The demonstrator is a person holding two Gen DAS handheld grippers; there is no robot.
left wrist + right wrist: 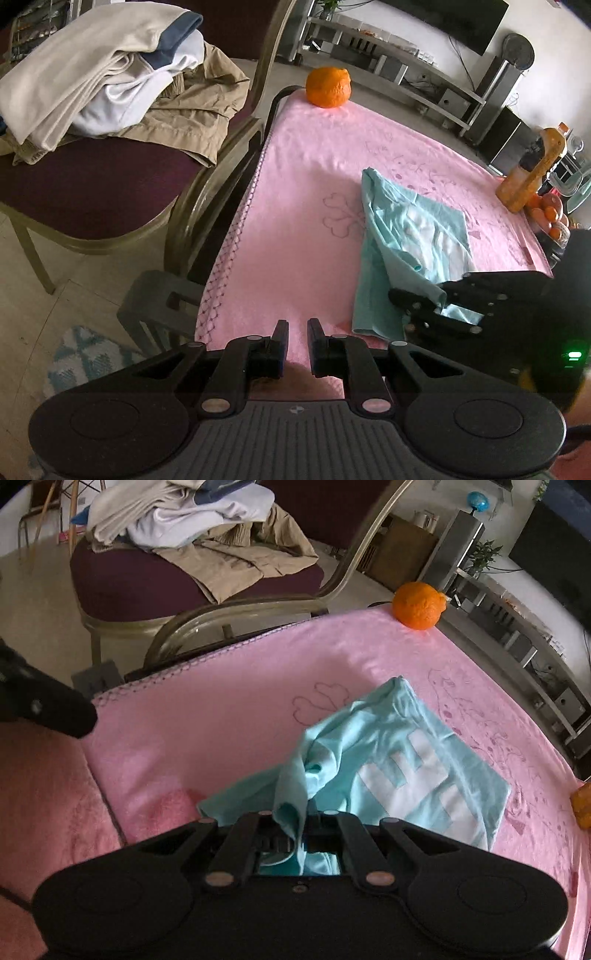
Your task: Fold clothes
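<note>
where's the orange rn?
The orange sits at the pink cloth's far corner, beside the chair, well clear of the teal shirt.

Hidden and cut-off parts around the pink cloth point(240, 686)

On the pink cloth, the right gripper point(295, 834) has its fingertips buried in a fold of the teal shirt point(388, 746), so the pads cannot be seen. The shirt's white print point(406, 775) is creased and unreadable. At the cloth's far right edge, the orange bottle point(532, 173) is blurred, and the fruit point(550, 214) beside it is small and indistinct. Left of the cloth, the clothes pile point(192, 517) is cut by the frame's top.
</note>
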